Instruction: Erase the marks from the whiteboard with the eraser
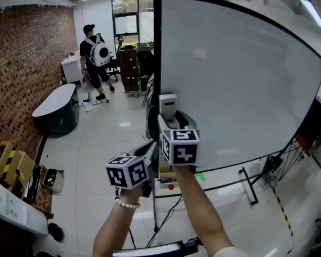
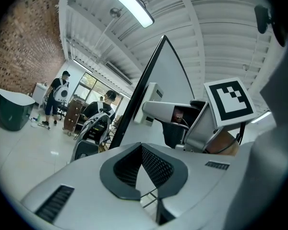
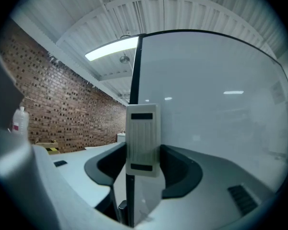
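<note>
Eraser gripped in your right gripper, raised to the whiteboard's left edge

Your right gripper has its fingers clamped on the sides of the pale ribbed eraser, holding it upright and lengthwise, probably so its wiping face can meet the whiteboard. The eraser sits over the board's dark left frame, and I cannot tell whether it is touching the surface. No marks show on the part of the board in view, so little or no wiping seems left. Your left gripper hangs beside and below the right one with its fingers closed on nothing, seemingly just kept out of the way. As for containers, only a small tray under the board's lower edge shows, holding something yellowish with a red spot, too small to identify.
</note>
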